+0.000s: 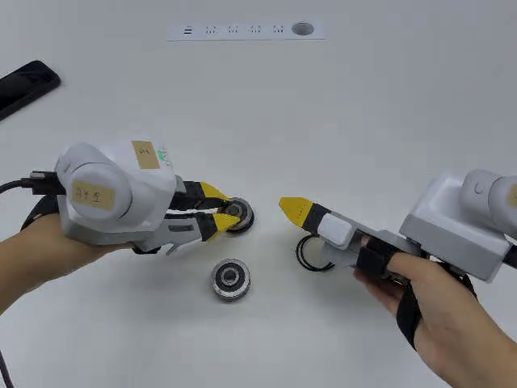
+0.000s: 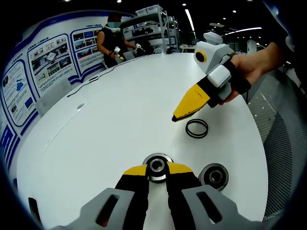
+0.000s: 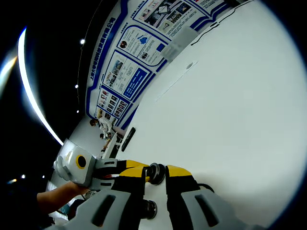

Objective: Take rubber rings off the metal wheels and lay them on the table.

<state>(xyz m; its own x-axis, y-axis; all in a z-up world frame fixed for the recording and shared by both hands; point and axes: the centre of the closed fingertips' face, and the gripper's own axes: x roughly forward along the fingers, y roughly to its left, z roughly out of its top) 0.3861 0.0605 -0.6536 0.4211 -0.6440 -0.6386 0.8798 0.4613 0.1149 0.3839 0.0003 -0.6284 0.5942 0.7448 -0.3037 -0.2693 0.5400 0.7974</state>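
- While the left tongs (image 1: pixel 228 212) lie low over the white worktop (image 1: pixel 363 121), their yellow tips are clenched on a metal wheel (image 1: pixel 241 217), one tip on each side of it. In the left gripper view the wheel's hub sits between the tips.
- The right tongs (image 1: pixel 296 210) point at that wheel from the opposite side, near it but not touching. In the right gripper view their tips stand a little parted, with nothing held between them.
- A black rubber ring (image 1: pixel 312 255) lies flat on the worktop just under the right tongs, off any wheel. I cannot tell whether it is one ring or two stacked.
- A second wheel (image 1: pixel 231 279) with a dark outer band lies flat on the worktop near the clenched one, on the person's side of it, and neither pair of tongs touches it.
- A dark phone (image 1: pixel 24 85) lies at the far left of the worktop, and a white strip (image 1: pixel 246 31) lies along its far side.
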